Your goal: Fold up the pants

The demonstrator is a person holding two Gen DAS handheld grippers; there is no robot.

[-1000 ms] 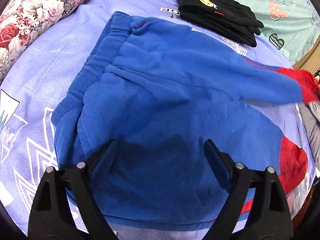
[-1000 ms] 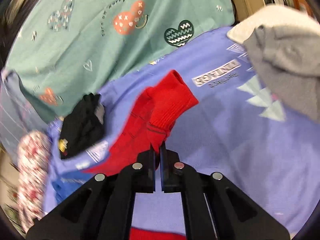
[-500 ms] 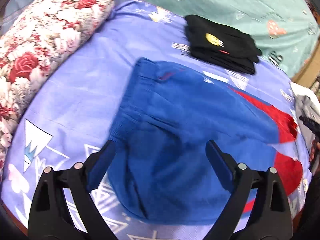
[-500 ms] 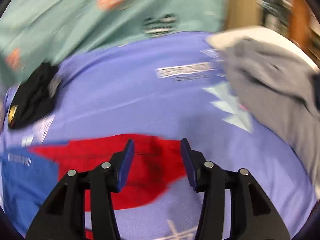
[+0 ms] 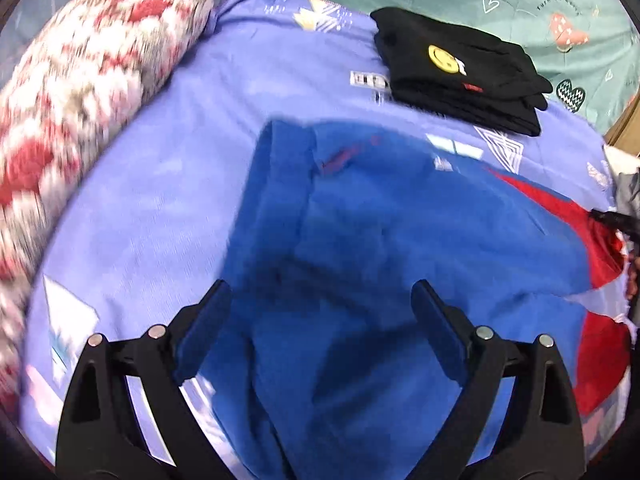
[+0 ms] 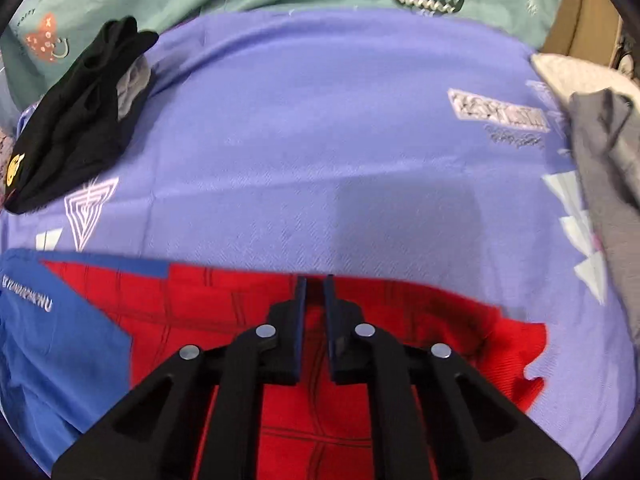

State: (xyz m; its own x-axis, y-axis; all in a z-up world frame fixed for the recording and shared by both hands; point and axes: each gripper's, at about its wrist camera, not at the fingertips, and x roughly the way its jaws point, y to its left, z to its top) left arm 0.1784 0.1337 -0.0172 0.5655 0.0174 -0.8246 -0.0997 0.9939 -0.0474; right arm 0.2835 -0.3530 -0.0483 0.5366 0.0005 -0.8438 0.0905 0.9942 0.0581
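Blue and red pants lying on the bed, two tongs over them.

I am looking at a big purple bed sheet point(image 6: 320, 128) that is covering the bed. The pants point(image 5: 384, 264) are lying flat on it, blue at the top part and red at the legs point(image 6: 200, 312). A flowery pillow point(image 5: 80, 100) is sitting at the far left. A folded black garment point(image 5: 460, 76) is resting on the sheet behind the pants. A grey cloth point(image 6: 608, 168) is bunching at the right edge. My left tongs point(image 5: 320, 312) are hanging wide apart over the blue part. My right tongs point(image 6: 315, 300) are nearly closed over the red leg, but I cannot tell if they are pinching it.
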